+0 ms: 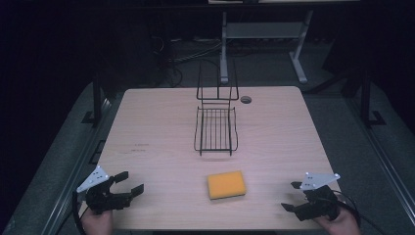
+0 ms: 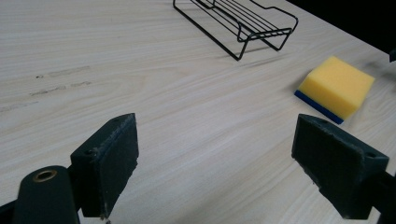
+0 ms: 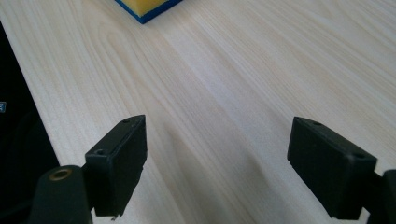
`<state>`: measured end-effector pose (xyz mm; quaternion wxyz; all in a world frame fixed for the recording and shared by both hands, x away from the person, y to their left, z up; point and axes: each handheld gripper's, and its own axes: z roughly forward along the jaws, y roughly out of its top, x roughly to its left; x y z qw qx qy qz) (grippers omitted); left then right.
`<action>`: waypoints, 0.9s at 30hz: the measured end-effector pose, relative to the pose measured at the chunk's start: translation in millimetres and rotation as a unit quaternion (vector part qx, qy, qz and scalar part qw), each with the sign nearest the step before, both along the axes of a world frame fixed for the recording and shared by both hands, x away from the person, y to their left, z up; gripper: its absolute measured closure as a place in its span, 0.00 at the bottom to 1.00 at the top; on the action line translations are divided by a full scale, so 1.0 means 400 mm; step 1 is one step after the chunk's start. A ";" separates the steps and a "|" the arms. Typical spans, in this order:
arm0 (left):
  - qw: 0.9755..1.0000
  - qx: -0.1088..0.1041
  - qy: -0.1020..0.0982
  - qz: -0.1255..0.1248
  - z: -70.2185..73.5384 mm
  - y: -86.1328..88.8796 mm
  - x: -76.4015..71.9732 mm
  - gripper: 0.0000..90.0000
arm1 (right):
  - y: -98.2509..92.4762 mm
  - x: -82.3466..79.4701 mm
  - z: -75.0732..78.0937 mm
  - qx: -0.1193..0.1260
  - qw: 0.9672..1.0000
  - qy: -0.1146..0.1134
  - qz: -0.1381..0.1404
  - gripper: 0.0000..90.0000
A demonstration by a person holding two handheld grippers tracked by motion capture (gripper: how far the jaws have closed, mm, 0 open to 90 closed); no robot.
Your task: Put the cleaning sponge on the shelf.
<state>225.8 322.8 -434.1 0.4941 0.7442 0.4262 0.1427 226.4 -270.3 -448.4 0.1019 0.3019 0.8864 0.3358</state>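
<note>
A yellow sponge (image 1: 226,184) with a blue underside lies flat near the table's front edge, between the two hands. Behind it, at the middle of the table, stands a black wire rack (image 1: 216,128) with a tall back frame. My left gripper (image 1: 129,183) rests at the front left, open, nothing between its jaws. In the left gripper view the sponge (image 2: 336,87) lies ahead to the right and the rack (image 2: 240,21) farther off. My right gripper (image 1: 292,196) sits open at the front right; the right gripper view catches the sponge's corner (image 3: 147,7) at the top edge.
The light wooden table (image 1: 156,127) has a round cable hole (image 1: 245,99) near its far edge, right of the rack. Faint dark marks (image 1: 137,148) show on the left part of the tabletop. Beyond the table stands a white desk frame (image 1: 264,34) on a dark floor.
</note>
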 end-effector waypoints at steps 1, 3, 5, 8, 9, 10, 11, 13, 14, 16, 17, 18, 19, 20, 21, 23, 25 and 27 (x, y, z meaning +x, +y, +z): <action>1.000 0.002 0.001 0.000 0.000 0.000 0.000 0.16 | 0.001 0.001 0.000 -0.001 1.000 0.001 0.000 0.22; 1.000 0.002 0.002 0.000 -0.001 -0.001 0.001 0.16 | 0.001 0.002 0.000 -0.001 1.000 0.000 0.001 0.22; 1.000 0.003 0.002 -0.001 -0.002 -0.002 0.000 0.16 | 0.004 0.005 0.000 0.001 1.000 0.002 0.005 0.22; 1.000 0.003 0.004 -0.002 -0.003 -0.003 -0.003 0.16 | 0.015 0.007 -0.001 0.004 1.000 0.002 0.015 0.22; 1.000 0.003 0.003 -0.002 -0.002 -0.003 -0.005 0.16 | 0.020 0.008 -0.001 0.005 1.000 0.001 0.019 0.22; 1.000 0.004 0.002 -0.002 -0.002 -0.003 -0.005 0.16 | 0.027 0.008 0.000 0.000 1.000 0.003 0.024 0.22; 1.000 0.004 0.002 -0.002 -0.002 -0.003 -0.006 0.16 | 0.031 0.008 0.001 -0.002 1.000 0.002 0.026 0.22; 1.000 0.005 0.003 -0.004 -0.003 -0.004 -0.006 0.16 | 0.043 0.008 0.003 -0.006 0.999 0.001 0.035 0.22; 1.000 0.004 0.003 -0.003 -0.003 -0.004 -0.006 0.16 | 0.048 0.008 0.004 -0.008 0.999 0.001 0.036 0.22; 1.000 0.003 0.003 -0.003 -0.003 -0.003 -0.006 0.16 | 0.056 0.008 0.005 -0.009 0.999 0.002 0.040 0.22; 1.000 0.003 0.003 -0.003 -0.003 -0.003 -0.006 0.16 | 0.056 0.008 0.005 -0.009 0.999 0.002 0.040 0.22; 1.000 0.003 0.003 -0.001 -0.003 0.000 -0.006 0.16 | 0.064 0.014 0.006 -0.011 0.999 0.003 0.046 0.21; 1.000 0.003 0.003 -0.001 -0.003 0.000 -0.006 0.16 | 0.064 0.014 0.006 -0.011 0.999 0.003 0.046 0.21; 1.000 0.002 0.003 0.000 -0.003 0.002 -0.007 0.16 | 0.073 0.019 0.008 -0.014 0.999 0.005 0.051 0.21; 1.000 0.002 0.003 0.000 -0.003 0.002 -0.007 0.16 | 0.073 0.019 0.008 -0.014 0.999 0.005 0.051 0.21; 1.000 0.001 0.003 0.001 -0.004 0.004 -0.007 0.16 | 0.082 0.023 0.011 -0.017 0.998 0.004 0.057 0.21; 1.000 0.001 0.003 0.002 -0.003 0.003 -0.008 0.16 | 0.094 0.026 0.016 -0.017 0.998 0.004 0.064 0.21; 1.000 0.001 0.004 0.001 -0.004 0.002 -0.007 0.16 | 0.098 0.028 0.017 -0.020 0.998 0.003 0.067 0.21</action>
